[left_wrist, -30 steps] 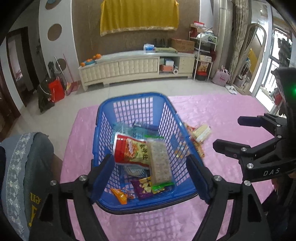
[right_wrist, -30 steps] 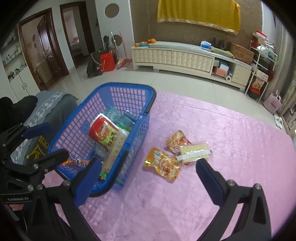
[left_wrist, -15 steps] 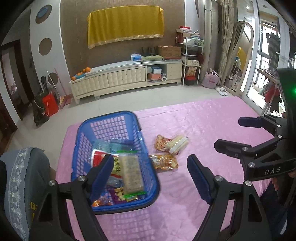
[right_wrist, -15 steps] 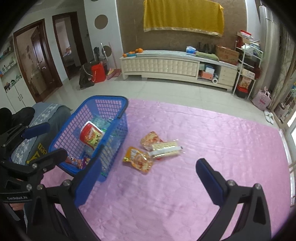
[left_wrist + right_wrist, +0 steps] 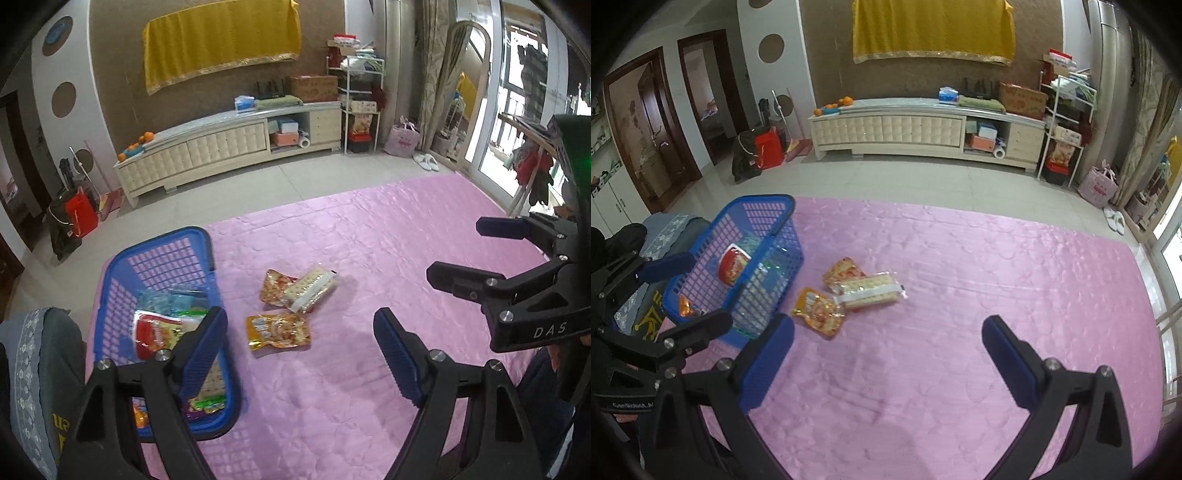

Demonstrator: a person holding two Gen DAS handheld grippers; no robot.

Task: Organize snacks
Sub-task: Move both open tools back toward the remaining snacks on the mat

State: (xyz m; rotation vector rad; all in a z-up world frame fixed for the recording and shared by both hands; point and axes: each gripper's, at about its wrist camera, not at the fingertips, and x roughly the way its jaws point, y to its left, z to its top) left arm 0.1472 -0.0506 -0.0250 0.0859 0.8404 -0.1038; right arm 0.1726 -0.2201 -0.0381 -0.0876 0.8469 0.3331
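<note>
Both of my grippers hang over the pink cloth [image 5: 960, 280] with their jaws spread and nothing between the blue pads. My left gripper [image 5: 299, 347] has its left finger in front of the basket's near wall, though I cannot tell whether it touches; the right finger stands over bare cloth. My right gripper [image 5: 886, 354] is released too, both fingers above bare cloth.

Just beyond my left jaws lie three loose snacks on the cloth, outside the basket. Nearest is an orange pouch [image 5: 279, 330], lying flat. Behind it sits a red-and-orange pouch [image 5: 273, 286], and a clear-wrapped cracker pack [image 5: 310, 288] lies across that pouch's right edge, tilted. The orange pouch and the cracker pack are just beside each other.

To the left of the three stands the blue basket [image 5: 155, 254], on the cloth's left end. Inside it a red snack bag [image 5: 157, 332] leans among other packets, with a pale cracker pack beside it partly hidden by my finger.

Past the cloth, across tiled floor, a long cream cabinet [image 5: 886, 129] runs along the far wall under a yellow drape [image 5: 934, 29].
</note>
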